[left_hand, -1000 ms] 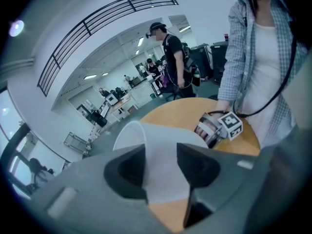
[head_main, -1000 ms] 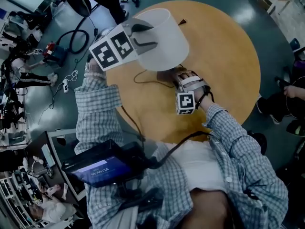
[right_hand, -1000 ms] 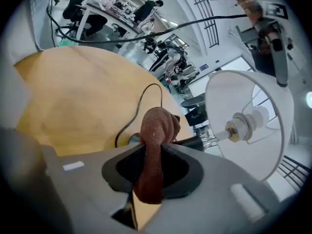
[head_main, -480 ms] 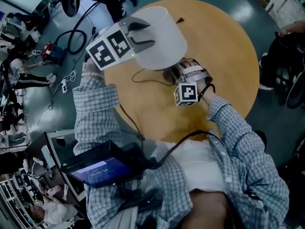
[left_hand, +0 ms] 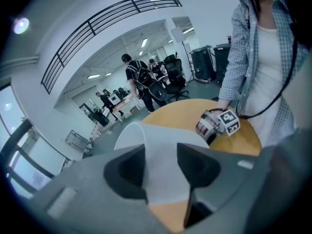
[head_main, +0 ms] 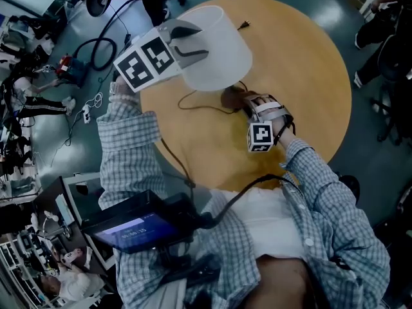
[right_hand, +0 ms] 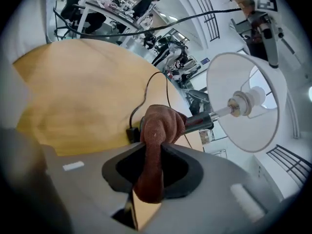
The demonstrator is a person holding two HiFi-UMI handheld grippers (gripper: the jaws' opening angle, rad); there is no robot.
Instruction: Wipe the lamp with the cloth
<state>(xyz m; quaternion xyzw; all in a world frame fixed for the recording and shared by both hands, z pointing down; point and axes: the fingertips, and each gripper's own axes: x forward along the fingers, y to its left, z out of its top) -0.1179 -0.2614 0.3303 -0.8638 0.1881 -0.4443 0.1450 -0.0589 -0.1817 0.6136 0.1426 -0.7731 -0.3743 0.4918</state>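
The lamp is tilted over the round wooden table. Its white shade points to the far left. My left gripper is shut on the shade's rim; the white shade wall fills the gap between its jaws. My right gripper is shut on a brown cloth, just below the shade. In the right gripper view the cloth bulges out of the jaws and presses against the lamp's dark stem. Beyond it are the shade's open inside and the bulb.
The lamp's black cord loops across the table, with an inline switch beside the cloth and a plug at the far edge. A screen device hangs at the person's waist. People, chairs and cables surround the table.
My right gripper has slid with the cloth a little to the right and toward me, out from under the shade. The left gripper still grips the shade in the same place.
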